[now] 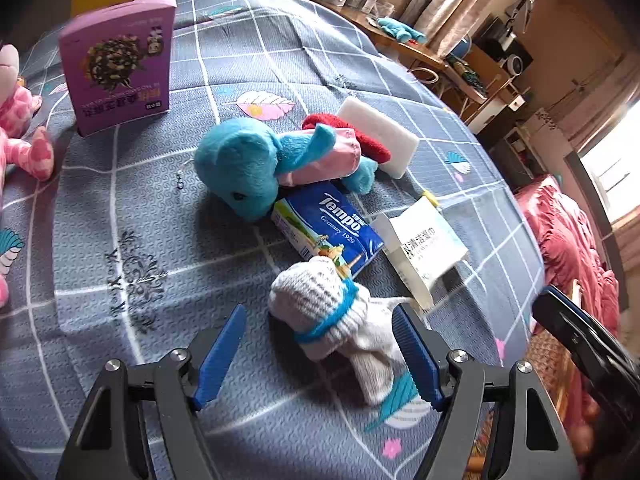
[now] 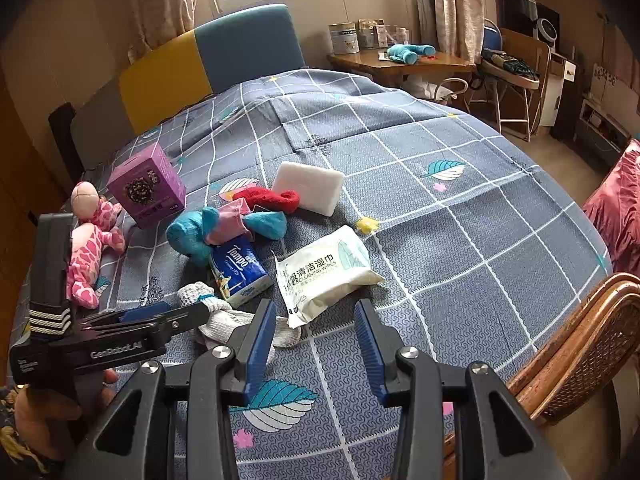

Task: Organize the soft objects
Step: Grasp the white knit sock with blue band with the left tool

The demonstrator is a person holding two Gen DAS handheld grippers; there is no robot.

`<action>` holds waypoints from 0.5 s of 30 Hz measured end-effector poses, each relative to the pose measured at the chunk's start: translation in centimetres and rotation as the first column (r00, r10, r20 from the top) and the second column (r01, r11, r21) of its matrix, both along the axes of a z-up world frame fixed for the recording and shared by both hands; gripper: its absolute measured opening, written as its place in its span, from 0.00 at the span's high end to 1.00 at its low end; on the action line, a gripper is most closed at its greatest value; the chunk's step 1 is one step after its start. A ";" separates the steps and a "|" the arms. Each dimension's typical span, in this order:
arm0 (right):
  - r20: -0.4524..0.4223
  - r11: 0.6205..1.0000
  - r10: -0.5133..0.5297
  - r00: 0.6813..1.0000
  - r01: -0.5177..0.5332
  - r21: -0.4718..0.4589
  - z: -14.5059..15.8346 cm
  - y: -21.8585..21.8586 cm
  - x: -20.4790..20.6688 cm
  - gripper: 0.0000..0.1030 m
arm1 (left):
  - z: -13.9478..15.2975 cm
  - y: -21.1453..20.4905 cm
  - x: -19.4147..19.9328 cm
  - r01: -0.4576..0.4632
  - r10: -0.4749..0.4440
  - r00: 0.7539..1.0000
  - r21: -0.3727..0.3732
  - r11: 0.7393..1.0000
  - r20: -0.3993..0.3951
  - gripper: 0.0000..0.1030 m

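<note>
A white knitted sock (image 1: pixel 332 312) with a blue band lies crumpled on the grey checked bedspread (image 1: pixel 120 240). My left gripper (image 1: pixel 320 344) is open around it; its right finger is close to the sock and its left finger stands apart. Beyond it lie a blue Tempo tissue pack (image 1: pixel 332 224), a blue plush elephant (image 1: pixel 244 164) wrapped in pink cloth (image 1: pixel 324 156), and a red sock (image 1: pixel 360 136). My right gripper (image 2: pixel 316 340) hangs open over bare bedspread, just right of the white sock (image 2: pixel 224 320), in front of a wet-wipes pack (image 2: pixel 324 276).
A purple box (image 1: pixel 120 60) stands at the back left with a pink plush toy (image 2: pixel 92 240) beside it. A white foam block (image 2: pixel 308 188) lies behind the red sock. A wicker chair (image 2: pixel 580 340) stands at the bed's right edge; a desk (image 2: pixel 400 64) is beyond.
</note>
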State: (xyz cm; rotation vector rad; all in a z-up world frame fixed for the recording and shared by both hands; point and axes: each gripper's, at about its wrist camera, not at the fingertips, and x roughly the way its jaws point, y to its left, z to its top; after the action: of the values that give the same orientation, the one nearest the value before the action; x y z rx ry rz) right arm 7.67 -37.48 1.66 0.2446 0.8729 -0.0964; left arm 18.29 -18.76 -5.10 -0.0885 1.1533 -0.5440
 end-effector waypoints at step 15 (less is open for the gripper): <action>-0.017 0.997 -0.032 0.999 0.033 0.073 -0.7 -1.2 0.2 0.60 | 0.0 3.2 -1.6 0.021 -0.018 0.997 -0.042 0.999 0.081 0.56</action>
State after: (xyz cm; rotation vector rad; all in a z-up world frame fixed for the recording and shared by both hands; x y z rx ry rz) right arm 7.91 -38.69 0.99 0.3267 0.8893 -0.0971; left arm 16.64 -15.55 -5.10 -0.0917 1.0654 -0.5850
